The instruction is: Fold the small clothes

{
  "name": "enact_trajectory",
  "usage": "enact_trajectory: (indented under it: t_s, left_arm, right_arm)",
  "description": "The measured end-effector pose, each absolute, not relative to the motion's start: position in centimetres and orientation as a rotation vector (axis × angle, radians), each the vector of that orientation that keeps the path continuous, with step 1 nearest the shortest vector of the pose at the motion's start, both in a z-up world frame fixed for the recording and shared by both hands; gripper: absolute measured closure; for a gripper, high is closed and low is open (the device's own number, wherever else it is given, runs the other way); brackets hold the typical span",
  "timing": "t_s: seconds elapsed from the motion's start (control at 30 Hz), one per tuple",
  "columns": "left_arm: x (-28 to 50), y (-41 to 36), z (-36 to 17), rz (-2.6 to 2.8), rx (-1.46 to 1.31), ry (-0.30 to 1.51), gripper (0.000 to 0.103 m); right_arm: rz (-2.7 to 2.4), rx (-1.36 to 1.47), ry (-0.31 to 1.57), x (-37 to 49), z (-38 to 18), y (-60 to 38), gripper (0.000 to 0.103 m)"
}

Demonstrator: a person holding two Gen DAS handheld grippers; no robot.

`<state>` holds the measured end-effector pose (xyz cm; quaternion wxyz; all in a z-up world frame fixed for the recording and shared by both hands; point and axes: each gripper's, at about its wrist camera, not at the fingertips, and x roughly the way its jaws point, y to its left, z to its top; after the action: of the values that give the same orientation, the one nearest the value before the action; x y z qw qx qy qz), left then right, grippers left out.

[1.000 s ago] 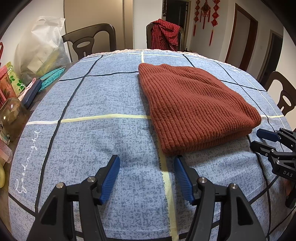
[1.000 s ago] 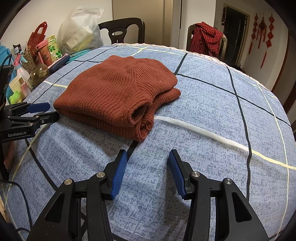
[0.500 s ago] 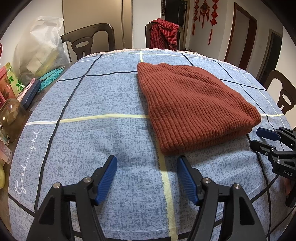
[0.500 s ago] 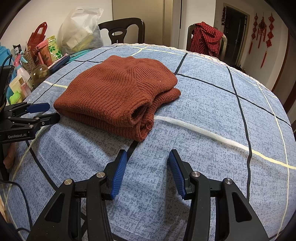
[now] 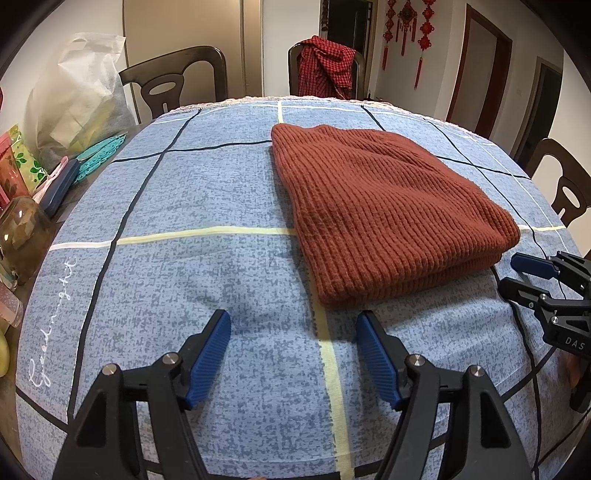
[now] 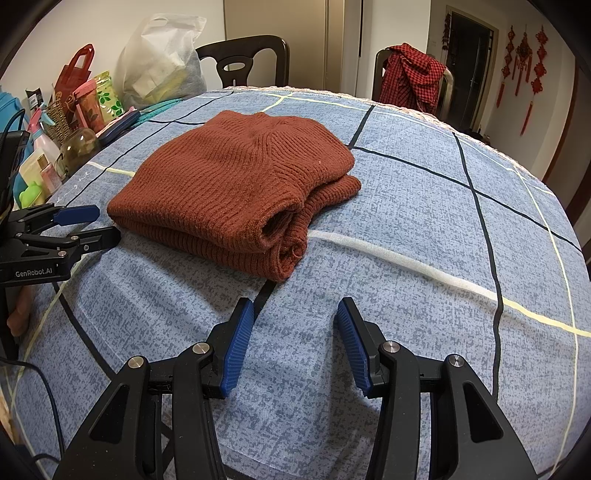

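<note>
We note the rust-red knit sweater (image 5: 384,206) lying folded on the blue grid-patterned cloth (image 5: 207,258) that covers the table, its layered, rolled edge turned toward the right wrist camera. The left gripper (image 5: 293,332) hangs above bare cloth just near of the sweater's near-left corner — jaws apart, nothing between the blue pads, and they have just been opening wider. The right gripper (image 6: 293,321) sits over the cloth near of the sweater's rolled end, jaws parted and empty, not touching the knit. In each view we see the other gripper at the frame edge, beside the sweater and apart from it. Along the far-left edge of the table: a white plastic bag (image 6: 162,59), a red tote bag (image 6: 75,70), a glass jar (image 6: 79,146), bottles and packets. Beyond the far side stand dark wooden chairs — one draped with a red checked garment (image 5: 325,62). Red knot ornaments (image 5: 406,22) hang on the far wall by the doorways.
</note>
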<state>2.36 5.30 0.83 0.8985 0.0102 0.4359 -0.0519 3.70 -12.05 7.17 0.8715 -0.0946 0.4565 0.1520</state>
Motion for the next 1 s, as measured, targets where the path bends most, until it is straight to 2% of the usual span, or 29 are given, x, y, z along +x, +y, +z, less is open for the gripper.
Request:
enact_trajectory:
  t_s: [1.0]
  left_arm:
    - [2.44,5.28,0.78,-0.113,0.019,0.903,0.028]
  right_arm:
    - [0.318,-0.196,0.954,3.73,7.14,-12.07,0.055]
